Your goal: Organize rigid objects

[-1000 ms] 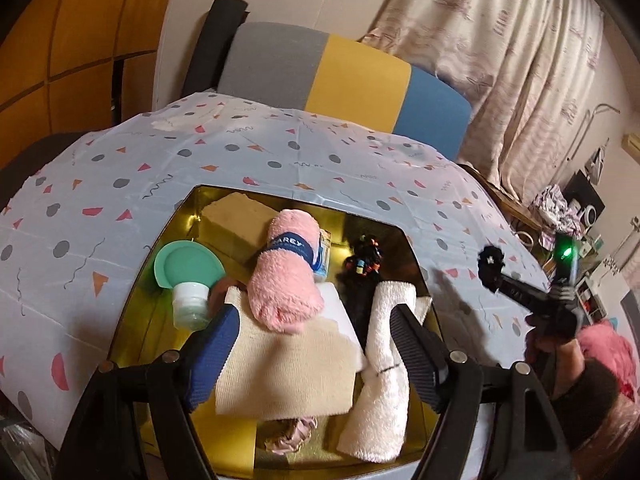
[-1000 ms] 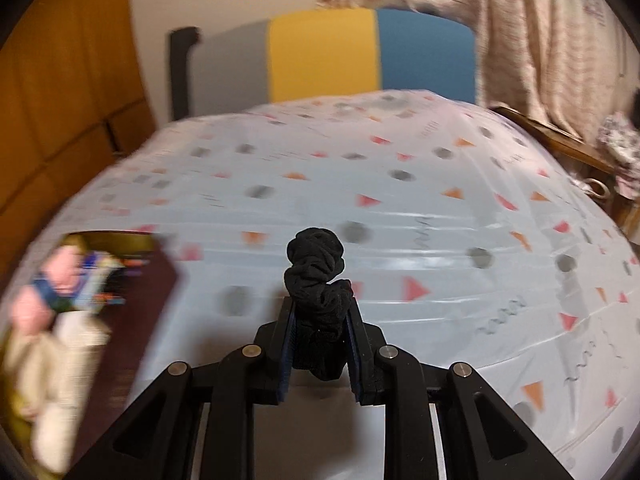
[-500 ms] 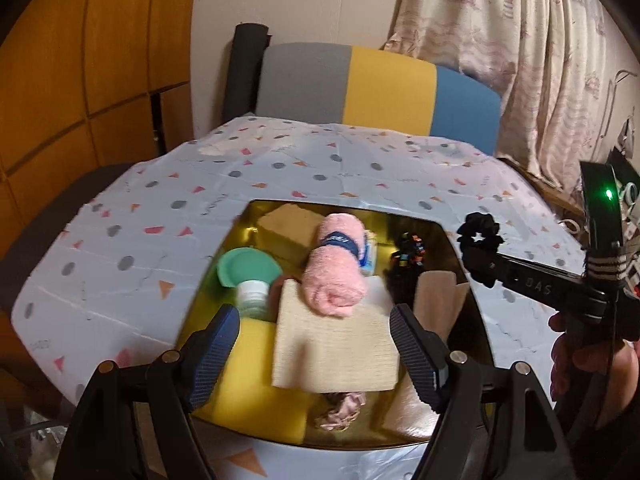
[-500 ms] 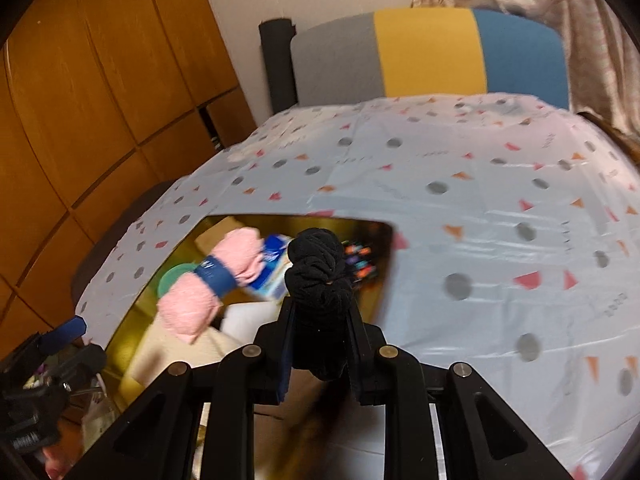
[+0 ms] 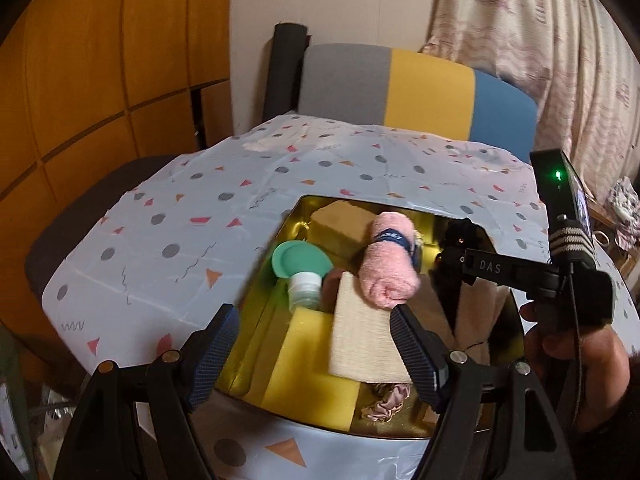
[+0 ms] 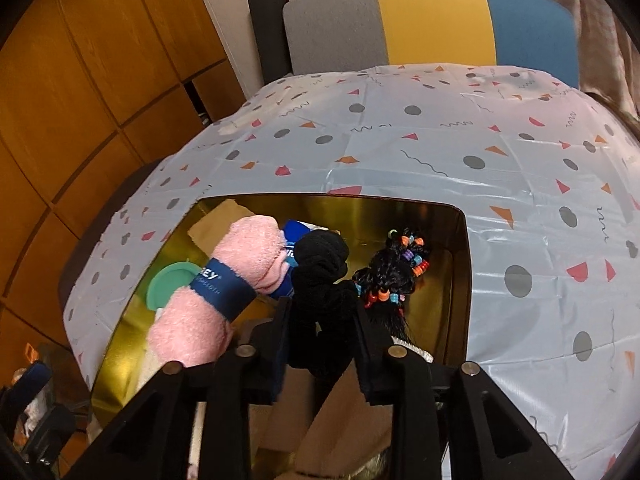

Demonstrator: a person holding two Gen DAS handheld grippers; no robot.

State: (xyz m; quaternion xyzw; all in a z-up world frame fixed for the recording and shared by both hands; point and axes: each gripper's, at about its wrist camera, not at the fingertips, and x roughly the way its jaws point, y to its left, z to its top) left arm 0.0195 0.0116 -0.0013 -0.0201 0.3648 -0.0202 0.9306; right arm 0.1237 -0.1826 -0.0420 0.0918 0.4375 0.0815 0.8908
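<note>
Pink towel roll (image 6: 216, 292) hid most of blue packet (image 6: 294, 236). Beige cloth (image 5: 366, 332) covered part of yellow sponge (image 5: 308, 364); right-side towel mostly hidden.

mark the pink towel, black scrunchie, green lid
pink towel (image 5: 390, 276), left wrist view, middle of the roll
black scrunchie (image 6: 320, 276), right wrist view, upper bunch
green lid (image 5: 300, 258), left wrist view, flat top

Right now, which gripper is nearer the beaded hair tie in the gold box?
Right. The right gripper is beside the beaded hair tie; the left gripper hangs open at the box's near edge.

Home: curtains (image 5: 540, 40), wooden cabinets (image 5: 80, 80)
</note>
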